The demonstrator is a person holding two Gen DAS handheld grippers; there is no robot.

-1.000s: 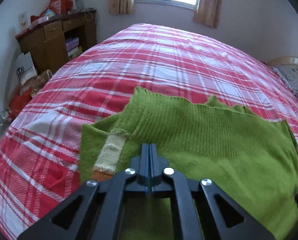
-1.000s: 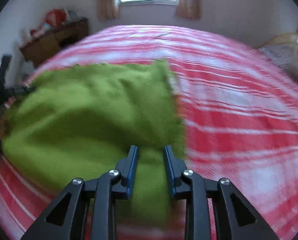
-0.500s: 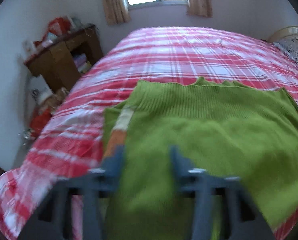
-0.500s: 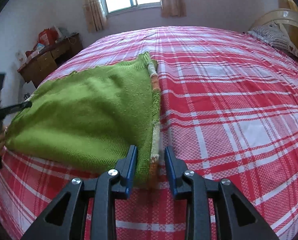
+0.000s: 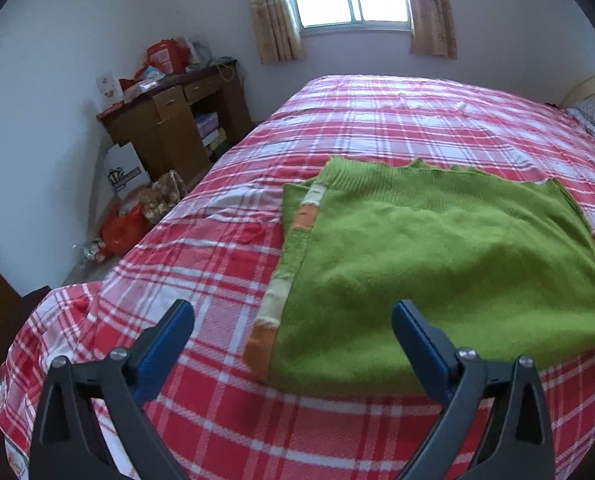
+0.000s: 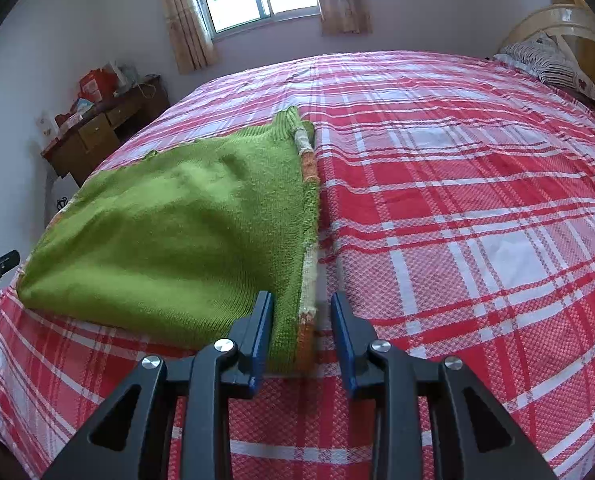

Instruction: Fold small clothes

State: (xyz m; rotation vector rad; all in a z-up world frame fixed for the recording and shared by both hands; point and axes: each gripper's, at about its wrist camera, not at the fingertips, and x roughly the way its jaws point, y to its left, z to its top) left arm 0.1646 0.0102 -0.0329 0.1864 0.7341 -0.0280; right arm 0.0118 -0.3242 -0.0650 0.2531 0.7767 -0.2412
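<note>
two grippers face one green sweater (image 5: 437,264), which lies folded on the red plaid bedspread (image 5: 397,120) near the bed's close edge. we read the coming move as turning on this: the sweater's long axis runs across in front of us, and each gripper sits at one short end of it. our left gripper (image 5: 293,332) hangs just short of the left near corner, where the orange and cream striped edge (image 5: 277,300) runs away from us; its jaws have just been opening and now stand spread wide, with nothing pressed between them. our right gripper (image 6: 302,320) is lower and closer, at the right near corner; its jaws stand partly spread on either side of that corner, and we see a gap beside the cloth, so no pinch. we judge the right hand the nearer one.

the right wrist view alone shows the striped pillow (image 6: 549,64) and headboard; the left wrist view alone shows the desk (image 5: 169,120) clearly and the bags on the floor beside it.
</note>
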